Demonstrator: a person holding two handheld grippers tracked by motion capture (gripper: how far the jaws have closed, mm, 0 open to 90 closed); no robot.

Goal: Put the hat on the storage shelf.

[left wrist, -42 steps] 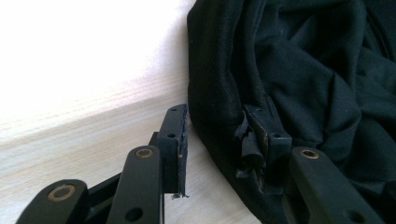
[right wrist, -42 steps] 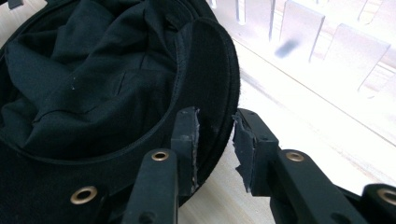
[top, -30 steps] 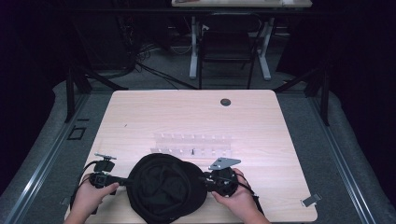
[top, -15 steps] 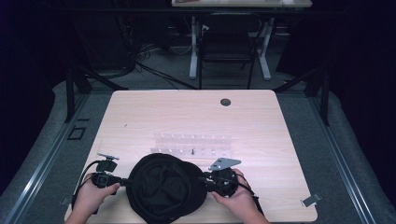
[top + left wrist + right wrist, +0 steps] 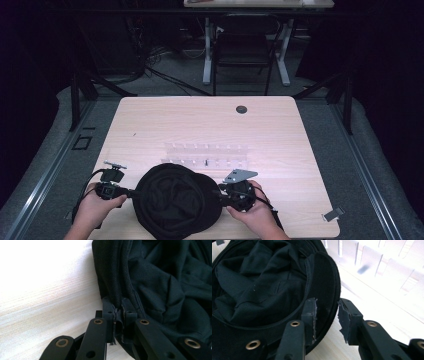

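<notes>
While the black hat point(image 5: 177, 202) lies crown-down near the front edge of the surface point(image 5: 200, 125), the high view has a hand at each side of it: the left hand-held gripper point(image 5: 131, 192) at its left rim, the right hand-held gripper point(image 5: 220, 195) at its right rim. A clear plastic rack point(image 5: 206, 155) stands just behind the hat, toward the middle of the surface.

From the left gripper view, the left hand-held gripper point(image 5: 118, 315) has just been closing and now pinches the stitched brim edge of the hat point(image 5: 160, 277) between its pads.

Over in the right gripper view, the right hand-held gripper point(image 5: 327, 315) has just been opening; its jaws stand spread, with the hat's point(image 5: 262, 285) brim between them but not pressed.

The hat looks light, soft and floppy, likely to sag and fold when lifted. The firmer seamed brim seems the best hold, ideally at two opposite points.
</notes>
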